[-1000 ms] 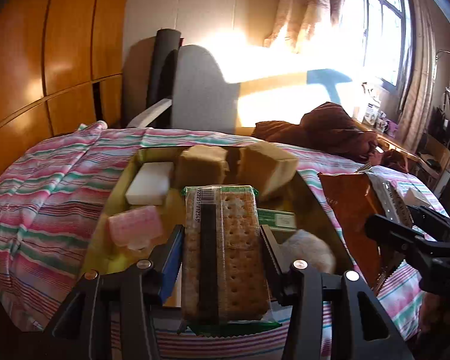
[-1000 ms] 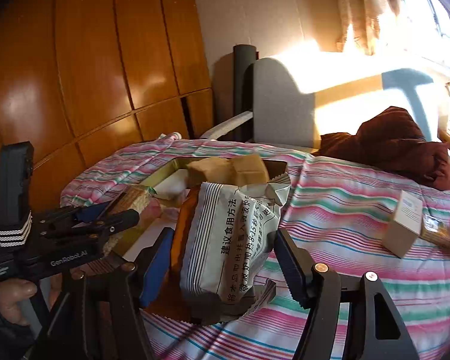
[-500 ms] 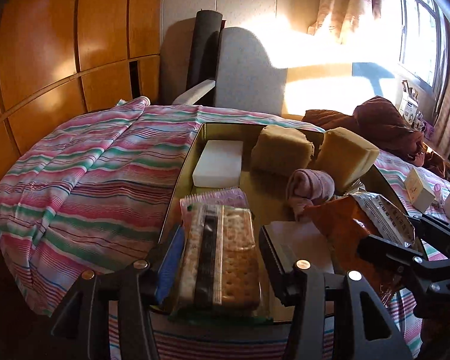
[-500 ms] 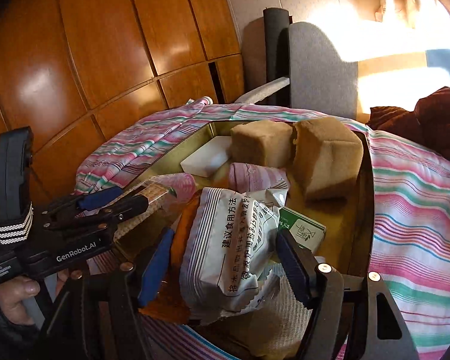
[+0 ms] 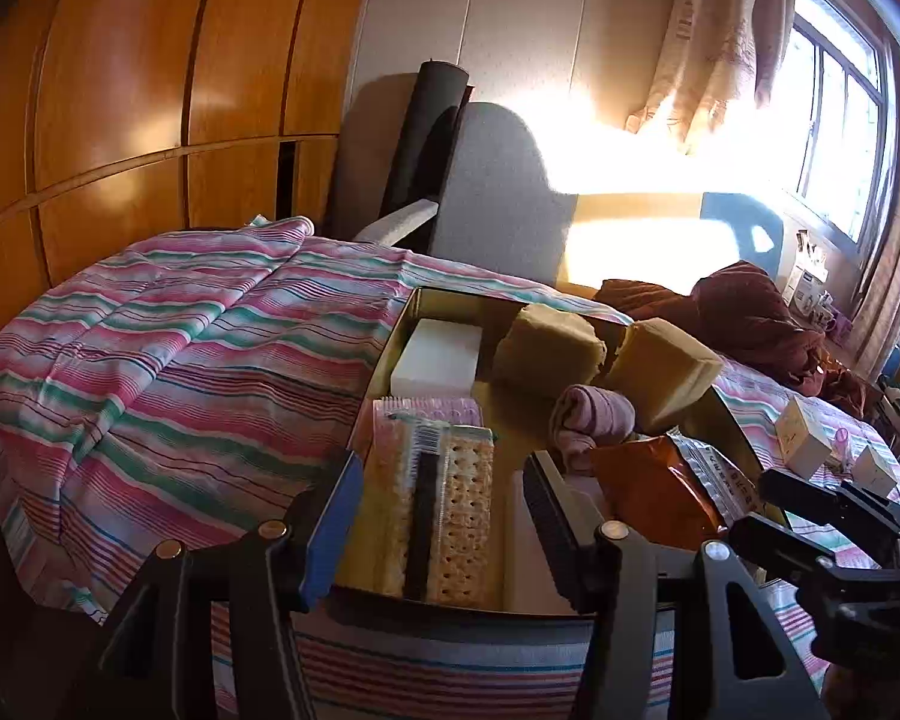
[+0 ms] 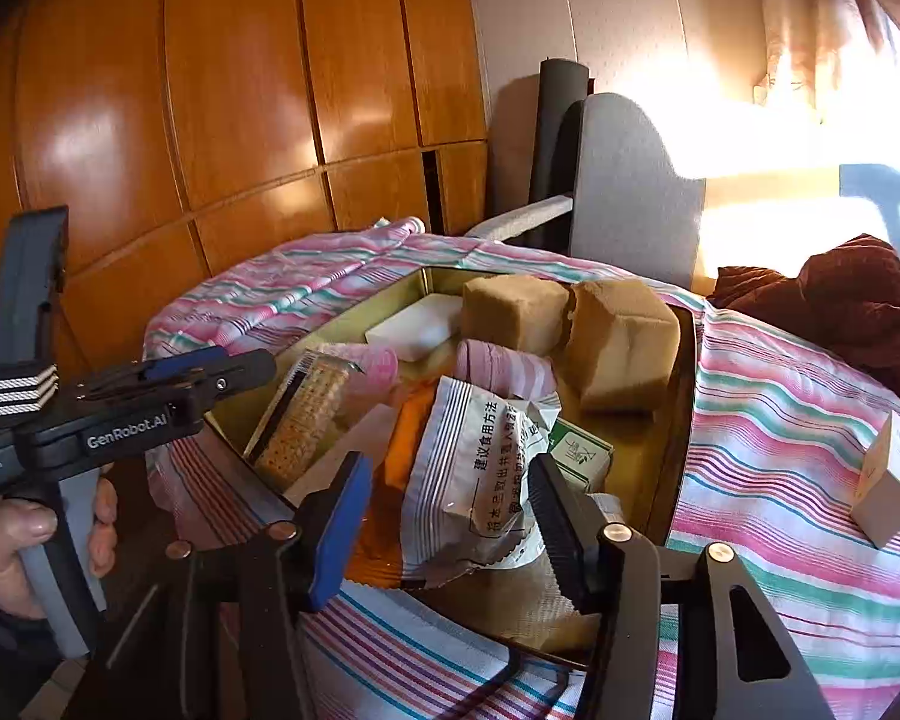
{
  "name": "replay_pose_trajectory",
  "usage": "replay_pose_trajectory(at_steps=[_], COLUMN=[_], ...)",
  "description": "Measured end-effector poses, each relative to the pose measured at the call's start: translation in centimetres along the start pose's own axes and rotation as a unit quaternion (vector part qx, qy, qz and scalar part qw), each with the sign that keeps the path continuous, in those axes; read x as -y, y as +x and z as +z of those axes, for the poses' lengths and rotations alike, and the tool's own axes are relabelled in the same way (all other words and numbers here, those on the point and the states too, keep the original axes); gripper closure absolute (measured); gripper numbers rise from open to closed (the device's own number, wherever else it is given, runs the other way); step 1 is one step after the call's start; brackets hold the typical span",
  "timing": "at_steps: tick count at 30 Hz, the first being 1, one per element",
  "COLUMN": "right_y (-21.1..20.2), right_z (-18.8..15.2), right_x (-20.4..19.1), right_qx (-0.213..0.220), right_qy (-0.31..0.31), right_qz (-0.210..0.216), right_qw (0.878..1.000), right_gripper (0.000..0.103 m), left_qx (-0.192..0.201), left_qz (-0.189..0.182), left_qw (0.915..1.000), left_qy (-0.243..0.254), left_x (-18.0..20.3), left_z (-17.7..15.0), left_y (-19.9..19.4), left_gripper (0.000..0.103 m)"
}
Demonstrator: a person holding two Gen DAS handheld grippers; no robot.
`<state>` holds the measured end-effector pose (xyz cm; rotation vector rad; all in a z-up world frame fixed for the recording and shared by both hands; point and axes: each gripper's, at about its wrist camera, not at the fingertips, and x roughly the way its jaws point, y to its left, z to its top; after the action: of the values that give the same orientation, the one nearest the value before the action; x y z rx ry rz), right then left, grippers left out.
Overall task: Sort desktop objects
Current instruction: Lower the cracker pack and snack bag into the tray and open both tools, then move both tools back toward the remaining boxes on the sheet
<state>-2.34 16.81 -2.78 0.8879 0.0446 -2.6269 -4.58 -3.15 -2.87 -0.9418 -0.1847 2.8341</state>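
Note:
A gold tray [image 5: 390, 348] [image 6: 684, 396] sits on the striped bed cover. A cracker pack [image 5: 444, 510] [image 6: 303, 414] leans on its edge in the tray's near left corner. My left gripper [image 5: 441, 462] [image 6: 252, 366] is open around it, with a gap on the pack's right side. My right gripper [image 6: 450, 462] [image 5: 756, 507] is shut on a white and orange snack bag [image 6: 480, 474] [image 5: 654, 480] over the tray's near end. A person's hand [image 6: 12, 540] holds the left gripper's handle.
The tray also holds a white block [image 5: 438, 351], two tan blocks [image 5: 546, 348] [image 5: 660, 372], a rolled pink cloth [image 5: 594, 420], a pink packet [image 5: 426, 411] and a green-white box [image 6: 582, 456]. Small white boxes [image 6: 891, 474] and brown clothing [image 6: 840, 300] lie to the right.
The cracker pack went from flat between my left fingers to leaning inside the tray. My right gripper carried the snack bag from beside the tray to over its near end.

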Motion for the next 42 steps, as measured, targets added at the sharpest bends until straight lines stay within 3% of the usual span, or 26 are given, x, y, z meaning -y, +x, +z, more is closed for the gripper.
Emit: replay_pose_trajectory(at_steps=[7, 13, 18, 22, 26, 31, 35, 42], right_y=[2.5, -1.2, -5.4, -8.5, -11.6, -15.0, -16.4, -15.5], right_z=[-0.4, -0.9, -2.4, -5.4, -8.9, -12.3, -13.3, -14.2], right_x=[0.8, 3.0, 7.4, 12.5, 18.0, 23.2, 25.1, 26.2], right_qx=[-0.026, 0.018, 0.048, 0.05, 0.049, 0.056, 0.074, 0.078], right_qy=[0.007, 0.051, 0.102, 0.157, 0.224, 0.301, 0.319, 0.335], right_qz=[-0.006, 0.002, -0.053, -0.132, -0.207, -0.254, -0.262, -0.237], right_qw=[1.0, 0.999, 0.992, 0.977, 0.951, 0.917, 0.908, 0.909], right_gripper=[0.056, 0.052, 0.044, 0.041, 0.041, 0.041, 0.038, 0.035], left_qx=[-0.013, -0.012, -0.018, -0.031, -0.047, -0.073, -0.093, -0.098], left_qz=[-0.017, -0.053, -0.095, -0.139, -0.18, -0.216, -0.22, -0.219], left_qw=[0.9997, 0.9981, 0.994, 0.986, 0.9726, 0.9556, 0.9463, 0.9359], left_qy=[0.009, 0.028, 0.052, 0.086, 0.139, 0.186, 0.218, 0.258], left_x=[1.2, 3.8, 7.3, 12.1, 18.3, 25.8, 30.9, 36.5], left_z=[-0.3, 0.3, 0.8, 1.1, 0.9, 0.1, -0.5, -0.8], left_y=[0.4, -0.2, -0.3, -0.1, 0.6, 2.6, 4.9, 8.3], left_gripper=[0.046, 0.046, 0.046, 0.045, 0.043, 0.04, 0.04, 0.038])
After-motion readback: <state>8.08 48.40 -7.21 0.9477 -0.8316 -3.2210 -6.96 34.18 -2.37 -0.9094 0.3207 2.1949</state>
